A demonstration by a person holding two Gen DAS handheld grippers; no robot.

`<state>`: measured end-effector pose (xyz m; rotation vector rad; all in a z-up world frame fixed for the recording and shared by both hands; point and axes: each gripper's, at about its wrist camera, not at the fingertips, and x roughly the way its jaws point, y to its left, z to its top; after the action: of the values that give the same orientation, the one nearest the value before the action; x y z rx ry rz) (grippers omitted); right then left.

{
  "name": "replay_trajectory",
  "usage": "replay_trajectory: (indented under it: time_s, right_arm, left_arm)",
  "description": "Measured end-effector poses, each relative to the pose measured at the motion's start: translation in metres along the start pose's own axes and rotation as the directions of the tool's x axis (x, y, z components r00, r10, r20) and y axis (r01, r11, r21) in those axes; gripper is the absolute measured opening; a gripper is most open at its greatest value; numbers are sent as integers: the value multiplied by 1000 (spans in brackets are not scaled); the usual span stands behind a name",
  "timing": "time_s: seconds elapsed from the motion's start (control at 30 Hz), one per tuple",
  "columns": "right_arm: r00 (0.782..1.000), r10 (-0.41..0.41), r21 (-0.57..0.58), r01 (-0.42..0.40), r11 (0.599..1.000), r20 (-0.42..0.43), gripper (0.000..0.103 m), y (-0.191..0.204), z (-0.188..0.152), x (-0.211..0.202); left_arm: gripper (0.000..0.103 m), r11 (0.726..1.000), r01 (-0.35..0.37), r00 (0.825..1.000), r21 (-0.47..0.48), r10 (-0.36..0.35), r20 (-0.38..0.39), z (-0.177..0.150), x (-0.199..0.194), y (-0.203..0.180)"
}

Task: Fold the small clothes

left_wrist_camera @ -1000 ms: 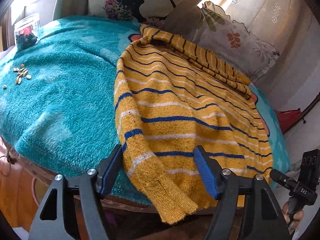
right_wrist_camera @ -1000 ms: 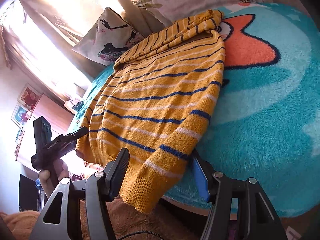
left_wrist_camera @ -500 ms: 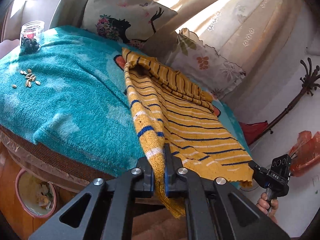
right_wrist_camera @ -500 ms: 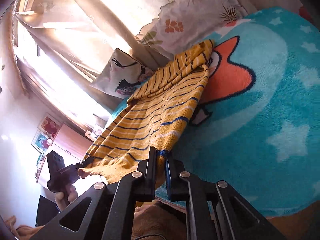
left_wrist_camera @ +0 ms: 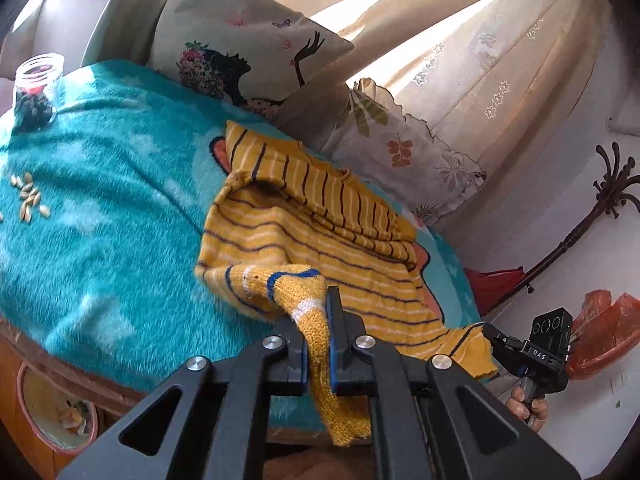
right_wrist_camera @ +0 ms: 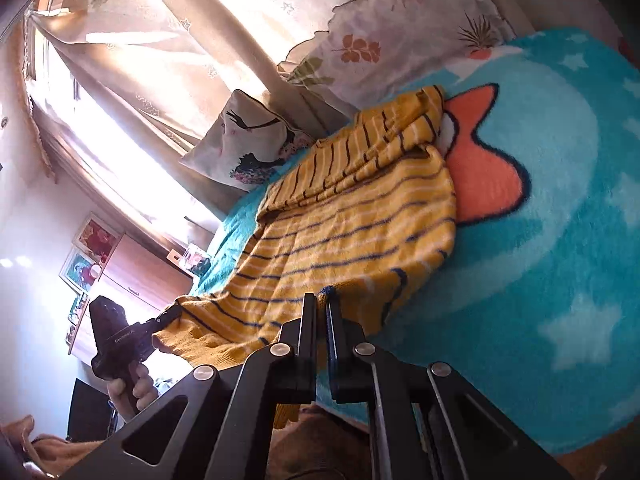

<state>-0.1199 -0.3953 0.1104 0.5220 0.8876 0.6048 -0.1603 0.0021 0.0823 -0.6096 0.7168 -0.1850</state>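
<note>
A yellow knitted sweater (left_wrist_camera: pixel 320 236) with blue and white stripes lies on a teal fleece blanket (left_wrist_camera: pixel 100 208), its sleeves folded across the far end. My left gripper (left_wrist_camera: pixel 318 312) is shut on the sweater's near left hem corner and holds it lifted over the body. My right gripper (right_wrist_camera: pixel 320 308) is shut on the near right hem corner of the sweater (right_wrist_camera: pixel 360 216), also raised. Each gripper shows in the other's view, the right one (left_wrist_camera: pixel 492 334) and the left one (right_wrist_camera: pixel 168 316), both pinching the hem.
Two printed pillows (left_wrist_camera: pixel 248 52) (left_wrist_camera: pixel 404 156) lean against curtains at the far side. A glass jar (left_wrist_camera: pixel 36 92) and scattered seeds (left_wrist_camera: pixel 30 200) sit on the blanket at the left. A coat stand (left_wrist_camera: pixel 592 220) is at the right. The blanket (right_wrist_camera: pixel 560 240) has an orange patch (right_wrist_camera: pixel 484 168).
Both grippers closed on the sweater's near hem corners, then lifted them and carried them forward, so the hem now folds up over the body.
</note>
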Motion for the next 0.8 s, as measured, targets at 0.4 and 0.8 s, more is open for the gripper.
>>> replay_trajectory:
  time_s: [0.4,0.8]
  right_arm:
    - [959,-278,18,279,960,-55,15,-57,209,174]
    - [953,-303,-133,303,944,17,55,-49,201,177]
  left_arm:
    - [7,969,-246,960,-19,241,-142,197,224,37]
    - [40,987,-119,985,-107,103,-141,199,186,68]
